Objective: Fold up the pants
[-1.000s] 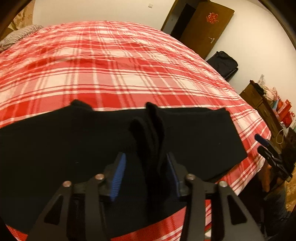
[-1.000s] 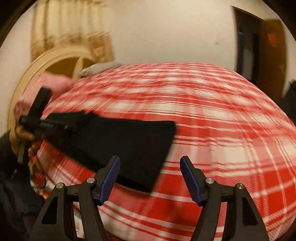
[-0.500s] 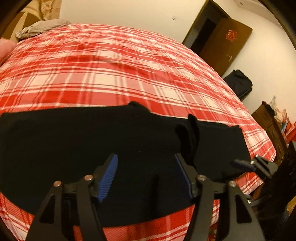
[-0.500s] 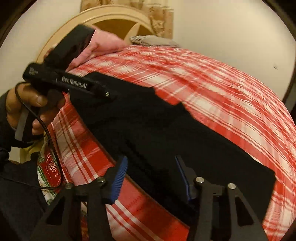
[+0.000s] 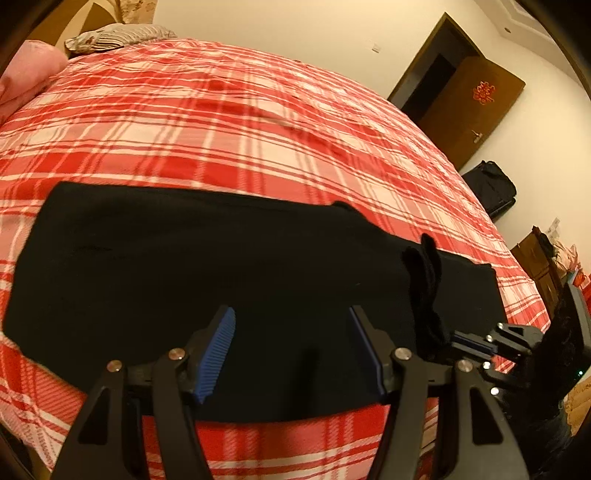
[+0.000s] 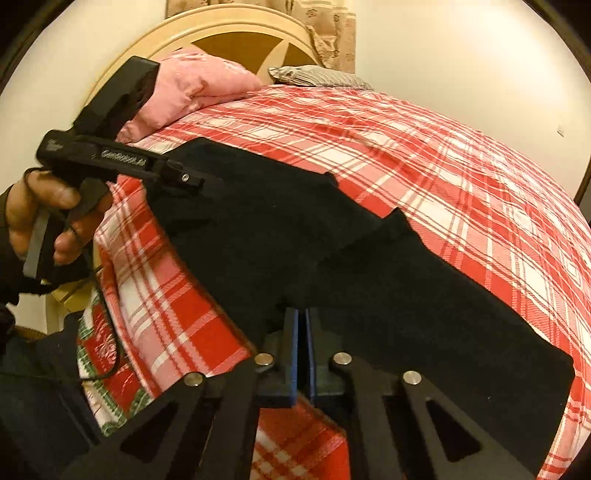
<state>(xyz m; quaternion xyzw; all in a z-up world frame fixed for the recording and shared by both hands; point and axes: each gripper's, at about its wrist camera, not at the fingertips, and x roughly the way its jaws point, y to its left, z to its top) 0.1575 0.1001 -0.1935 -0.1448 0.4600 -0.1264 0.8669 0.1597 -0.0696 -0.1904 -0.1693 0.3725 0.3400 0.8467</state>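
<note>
Black pants (image 5: 207, 266) lie stretched along the front edge of the red plaid bed (image 5: 229, 122). A bunched ridge of cloth (image 5: 424, 280) stands up near their right end. My left gripper (image 5: 291, 350) hovers open over the middle of the pants, with nothing pinched between its blue pads (image 5: 218, 350). In the right wrist view, my right gripper (image 6: 302, 328) is shut on the near edge of the pants (image 6: 406, 295). From the left wrist it shows as the right gripper (image 5: 474, 341) beside the ridge. A hand (image 6: 40, 214) holds the left gripper (image 6: 184, 177) over the pants' far end.
A pink pillow (image 6: 192, 92) and a grey striped pillow (image 5: 118, 35) lie by the headboard (image 6: 236, 33). A brown door (image 5: 469, 107), a black bag (image 5: 491, 184) and a wooden cabinet (image 5: 535, 254) stand beyond the bed's right side.
My left gripper let go of the bunched ridge, opened wider and slid left along the pants. My right gripper swung in to the pants' near edge and shut.
</note>
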